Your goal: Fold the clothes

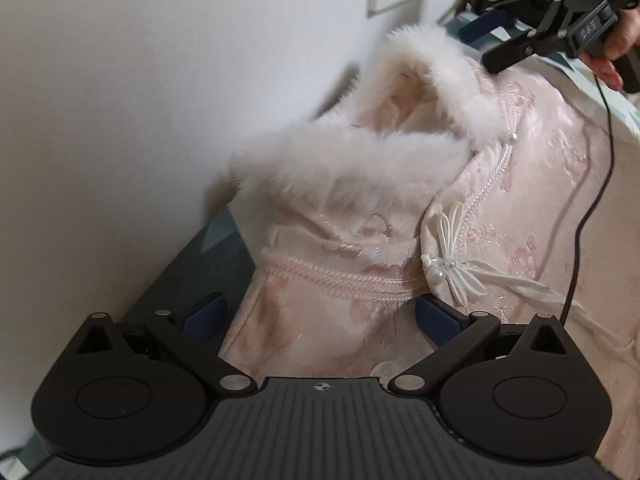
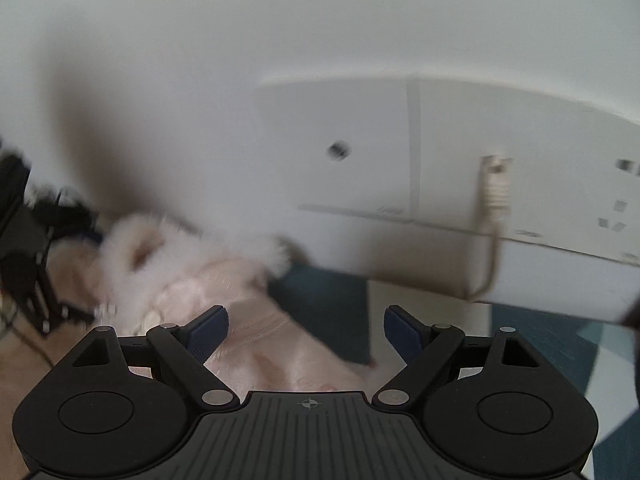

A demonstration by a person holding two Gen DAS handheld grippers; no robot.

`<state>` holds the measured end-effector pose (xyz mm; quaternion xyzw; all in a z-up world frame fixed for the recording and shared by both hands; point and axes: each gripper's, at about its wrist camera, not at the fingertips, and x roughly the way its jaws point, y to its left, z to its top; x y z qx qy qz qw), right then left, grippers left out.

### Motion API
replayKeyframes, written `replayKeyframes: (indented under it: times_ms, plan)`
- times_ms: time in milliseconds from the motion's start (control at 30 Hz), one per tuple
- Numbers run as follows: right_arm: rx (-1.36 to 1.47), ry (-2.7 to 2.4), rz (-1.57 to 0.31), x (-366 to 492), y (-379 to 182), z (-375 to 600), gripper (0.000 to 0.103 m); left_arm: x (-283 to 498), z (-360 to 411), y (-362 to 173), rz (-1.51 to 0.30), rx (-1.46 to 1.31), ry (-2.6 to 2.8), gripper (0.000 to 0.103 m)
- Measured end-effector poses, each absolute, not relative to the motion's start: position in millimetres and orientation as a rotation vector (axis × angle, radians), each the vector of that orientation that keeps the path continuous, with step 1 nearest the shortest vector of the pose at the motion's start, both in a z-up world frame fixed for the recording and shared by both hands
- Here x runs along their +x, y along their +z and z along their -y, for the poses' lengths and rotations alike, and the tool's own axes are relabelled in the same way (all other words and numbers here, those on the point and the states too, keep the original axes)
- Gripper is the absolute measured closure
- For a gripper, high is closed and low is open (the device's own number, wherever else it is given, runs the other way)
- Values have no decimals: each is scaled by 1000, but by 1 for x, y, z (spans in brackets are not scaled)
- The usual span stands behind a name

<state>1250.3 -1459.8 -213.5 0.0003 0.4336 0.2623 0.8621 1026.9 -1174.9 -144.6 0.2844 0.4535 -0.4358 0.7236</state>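
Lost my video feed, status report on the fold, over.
Both claws open, left claw straddling pink garment, right claw above it. Garment bunched, unfolded. Black cable draped across it.

Garment (image 1: 400,216) on the bedcover (image 1: 192,272) against the wall (image 1: 140,80), between both spread hand-held grippers.

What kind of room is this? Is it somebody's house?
Probably a room in a home. A pink fur-trimmed garment lies on a blue patterned cover, maybe a bed, against a white wall with a socket plate.
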Motion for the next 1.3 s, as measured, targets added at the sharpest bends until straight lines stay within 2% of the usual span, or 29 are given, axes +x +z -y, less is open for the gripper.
replayKeyframes:
  times_ms: [100, 167, 267, 333, 467, 600, 700, 967, 1133, 1300]
  plan:
    - [-95, 626, -976, 1251, -228, 1444, 21, 1028, 1180, -146, -1013, 634, -994, 0]
    - [-152, 657, -988, 1250, -236, 1433, 15, 1027, 1183, -147, -1006, 647, -1011, 0]
    - [-203, 677, -969, 1254, -237, 1422, 14, 1028, 1185, -147, -1009, 656, -1023, 0]
    - [-175, 700, -988, 1259, -231, 1421, 17, 1028, 1185, -145, -1030, 672, -1032, 1]
    - [-158, 747, -947, 1257, -210, 1430, 19, 1029, 1175, -132, -1043, 653, -1081, 1]
    - [-128, 736, -956, 1256, -208, 1439, 19, 1046, 1166, -119, -1107, 451, -1106, 1]
    - [-146, 742, -976, 1247, -216, 1439, 20, 1053, 1165, -115, -1141, 405, -1131, 1]
    - [-133, 754, -978, 1240, -224, 1442, 19, 1051, 1174, -110, -1151, 456, -1153, 1]
    - [-156, 733, -1011, 1247, -224, 1439, 22, 1024, 1201, -136, -1049, 769, -1104, 0]
    - [-111, 729, -1024, 1255, -223, 1437, 23, 1030, 1194, -136, -1039, 663, -1078, 1]
